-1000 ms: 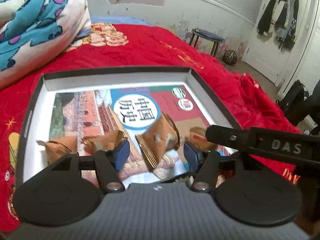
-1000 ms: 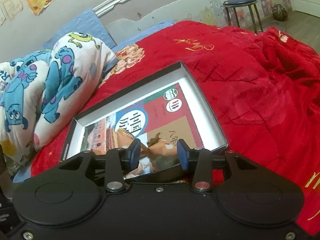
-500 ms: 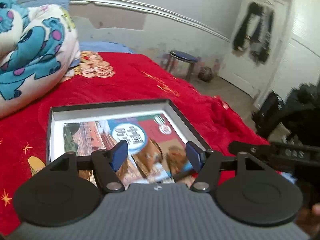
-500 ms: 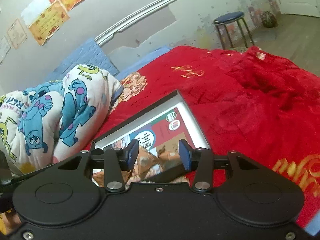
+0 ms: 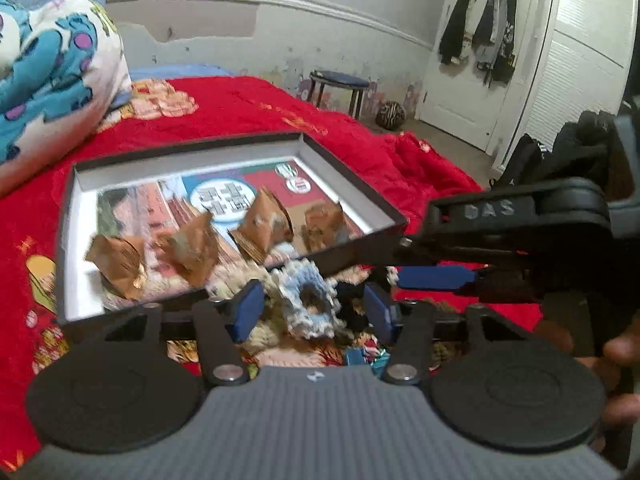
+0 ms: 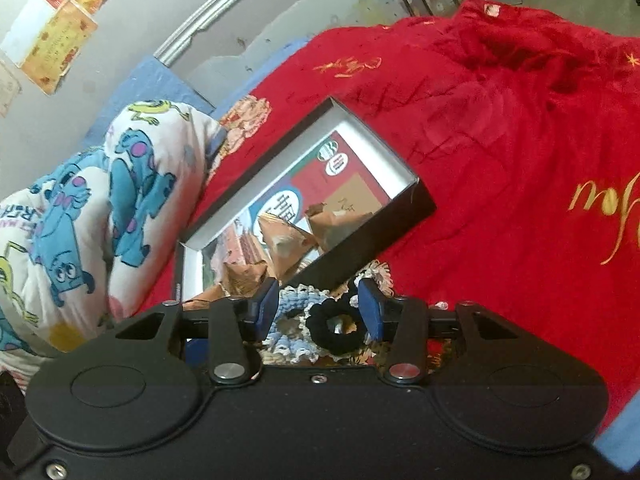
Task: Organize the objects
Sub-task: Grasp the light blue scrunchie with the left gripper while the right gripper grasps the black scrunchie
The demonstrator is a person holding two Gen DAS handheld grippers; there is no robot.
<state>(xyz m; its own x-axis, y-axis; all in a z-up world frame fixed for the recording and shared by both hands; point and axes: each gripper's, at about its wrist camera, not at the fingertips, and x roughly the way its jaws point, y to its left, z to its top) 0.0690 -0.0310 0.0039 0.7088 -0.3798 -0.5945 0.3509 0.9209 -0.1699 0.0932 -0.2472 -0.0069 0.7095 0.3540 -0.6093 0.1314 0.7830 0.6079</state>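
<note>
Crocheted scrunchie, left wrist view: a blue-and-white crocheted hair scrunchie (image 5: 306,304) lies on the red bedspread (image 5: 248,108), just in front of the near wall of the shallow box (image 5: 352,256).
Left hand-held gripper, left wrist view: the left hand-held gripper (image 5: 314,312) has its jaws closing, with the crocheted scrunchie between them; the blue pads (image 5: 248,310) do not yet press on it.
Direction, left wrist view: the scrunchie sits straight ahead and slightly low, centred in the gap, its ring opening facing up toward the camera.
Right hand-held gripper, left wrist view: the right hand-held gripper (image 5: 436,276) comes in from the right edge, its fingers level and pointing left at the same pile; a hand (image 5: 616,356) shows behind it.
Box contents, left wrist view: four brown wrapped packets (image 5: 188,246) stand in a row on a printed book cover inside the box, well apart from the pile.
Black scrunchie, right wrist view: a black hair scrunchie (image 6: 336,322) lies between the right hand-held gripper's pads, right of the crocheted one (image 6: 290,320).
Right hand-held gripper, right wrist view: jaws parted, gripping nothing; neither pad touches the black ring.
Nearer hand, judgement: each gripper seems lined up on its own scrunchie, the left on the crocheted, the right on the black.
Next move, judgement: probably close, lift and carry over the box wall beyond.
</note>
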